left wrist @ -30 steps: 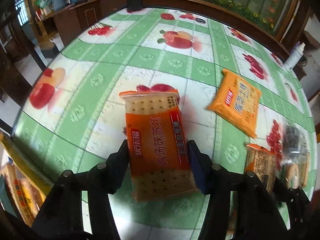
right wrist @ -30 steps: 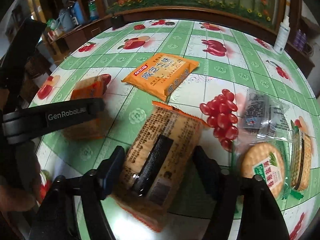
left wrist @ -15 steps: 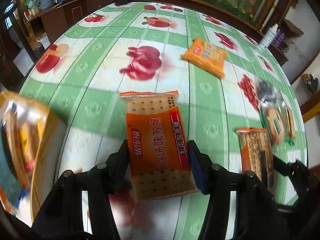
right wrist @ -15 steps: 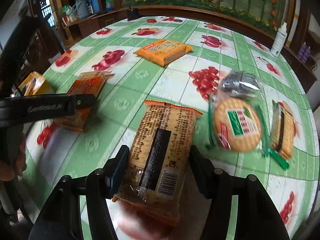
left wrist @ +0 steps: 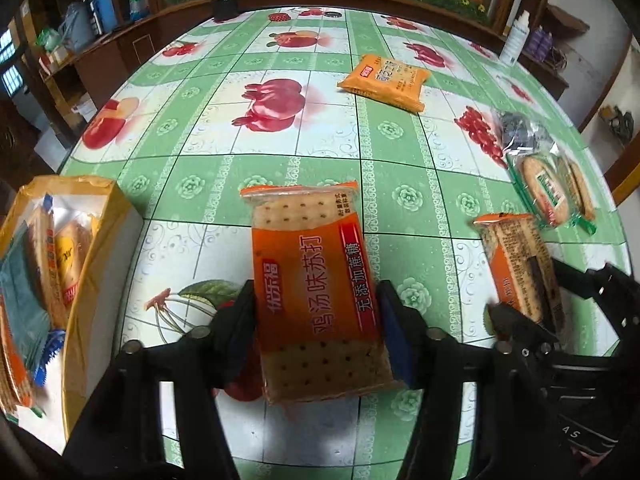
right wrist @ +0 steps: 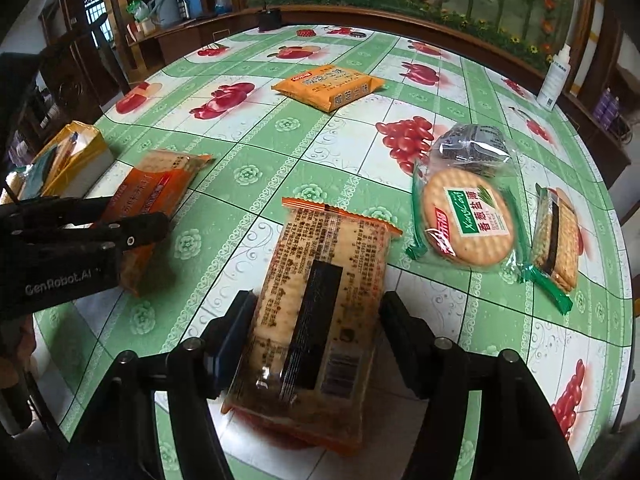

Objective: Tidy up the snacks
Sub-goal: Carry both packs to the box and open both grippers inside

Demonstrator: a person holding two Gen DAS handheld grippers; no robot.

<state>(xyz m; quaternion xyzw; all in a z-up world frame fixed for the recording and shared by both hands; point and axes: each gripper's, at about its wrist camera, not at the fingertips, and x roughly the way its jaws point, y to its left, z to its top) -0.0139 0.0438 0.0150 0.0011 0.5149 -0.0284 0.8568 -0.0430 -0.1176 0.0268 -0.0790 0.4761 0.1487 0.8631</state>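
My left gripper (left wrist: 318, 320) is shut on an orange soda-cracker pack (left wrist: 316, 284), held above the table near its front edge; it also shows in the right wrist view (right wrist: 156, 192). My right gripper (right wrist: 318, 332) is shut on a brown cracker pack with a black label (right wrist: 324, 304), which also shows in the left wrist view (left wrist: 520, 264). A yellow box (left wrist: 92, 240) with several snack packs inside stands at the left, also seen in the right wrist view (right wrist: 76, 152).
On the fruit-print tablecloth (right wrist: 280, 140) lie a yellow-orange pack (right wrist: 328, 86), a round cracker pack (right wrist: 468, 216), a dark clear-wrapped pack (right wrist: 472, 144) and a sandwich-cracker pack (right wrist: 556, 236). A white bottle (right wrist: 554, 80) stands at the far right edge.
Both grippers have pulled back toward the table's front edge with their packs. The yellow box has come into view at the left.
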